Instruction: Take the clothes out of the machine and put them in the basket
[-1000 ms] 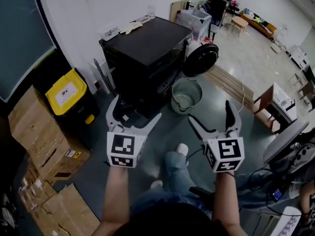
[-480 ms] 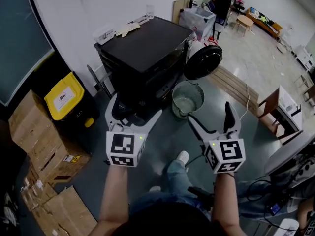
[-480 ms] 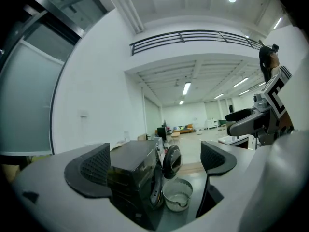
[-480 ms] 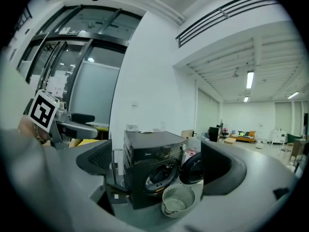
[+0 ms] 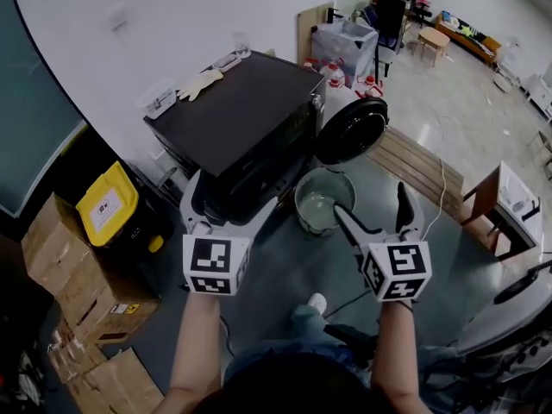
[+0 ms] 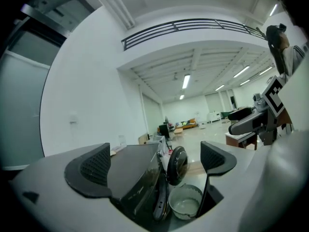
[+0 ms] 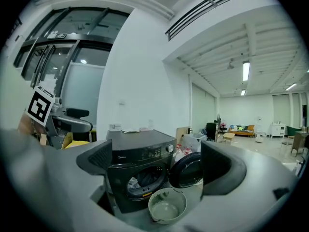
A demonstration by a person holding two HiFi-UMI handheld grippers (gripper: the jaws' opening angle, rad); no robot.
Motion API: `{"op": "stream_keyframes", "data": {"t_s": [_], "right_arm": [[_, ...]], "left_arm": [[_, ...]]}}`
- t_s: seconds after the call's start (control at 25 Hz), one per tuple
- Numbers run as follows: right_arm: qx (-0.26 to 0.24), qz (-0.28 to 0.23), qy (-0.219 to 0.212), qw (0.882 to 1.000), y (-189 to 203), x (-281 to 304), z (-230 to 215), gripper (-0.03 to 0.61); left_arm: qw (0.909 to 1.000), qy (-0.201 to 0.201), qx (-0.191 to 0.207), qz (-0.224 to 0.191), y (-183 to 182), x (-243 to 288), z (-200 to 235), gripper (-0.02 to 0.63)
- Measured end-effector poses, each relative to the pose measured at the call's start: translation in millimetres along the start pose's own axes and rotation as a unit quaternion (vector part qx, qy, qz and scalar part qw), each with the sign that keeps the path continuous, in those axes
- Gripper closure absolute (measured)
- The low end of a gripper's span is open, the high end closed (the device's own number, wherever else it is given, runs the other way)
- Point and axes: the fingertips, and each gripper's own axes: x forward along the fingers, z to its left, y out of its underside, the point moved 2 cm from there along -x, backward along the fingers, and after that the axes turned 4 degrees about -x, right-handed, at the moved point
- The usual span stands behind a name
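Note:
A dark front-loading washing machine (image 5: 237, 119) (image 7: 140, 156) (image 6: 135, 170) stands ahead with its round door (image 5: 349, 129) (image 7: 187, 169) swung open to the right. Clothes (image 7: 141, 178) show inside the drum. A pale green perforated basket (image 5: 322, 201) (image 7: 166, 206) (image 6: 187, 204) sits empty on the floor in front of the opening. My left gripper (image 5: 228, 203) (image 6: 157, 166) is open and empty, held short of the machine's front. My right gripper (image 5: 373, 207) (image 7: 159, 168) is open and empty, just right of the basket in the head view.
Gloves (image 5: 198, 83) and small items lie on the machine top. A yellow-lidded bin (image 5: 108, 203) and cardboard boxes (image 5: 73, 291) stand at left. A wooden pallet (image 5: 418, 166) lies right of the door, a small table (image 5: 509, 205) further right.
The view has shifted forward and to the right, so machine and basket sit more central. Both grippers stayed open and level, keeping their spacing.

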Motion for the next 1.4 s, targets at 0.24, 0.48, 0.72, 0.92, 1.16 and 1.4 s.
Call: {"op": "stream_keyframes", "data": {"t_s": [0.24,0.48,0.72,0.92,1.16,1.4], "right_arm": [[0.008,0.007,0.001,1.0,6.2,51.9,-70.2,0.025],[0.024,0.036,0.002,0.999,34.3,80.0,-115.2,0.025],[0.043,0.058,0.001,0.997,58.3,91.2,-135.9,0.025],[0.053,0.07,0.002,0.996,68.4,97.9,-144.1,0.026],[0.053,0.102,0.009,0.993,94.1,111.3,-145.5,0.026],[0.074,0.149,0.028,0.986,122.8,142.2,-145.9,0.026]], "left_arm": [[0.9993,-0.016,-0.034,0.008,-5.7,85.1,-15.0,0.055],[0.9982,-0.007,-0.046,0.039,9.4,142.9,-38.3,0.055],[0.9966,0.002,-0.052,0.064,26.1,172.6,-53.3,0.055],[0.996,0.018,-0.055,0.069,31.4,194.0,-59.6,0.055],[0.9915,0.038,-0.077,0.098,66.5,223.8,-61.8,0.057],[0.9828,0.068,-0.097,0.141,106.0,258.7,-59.3,0.055]]}}
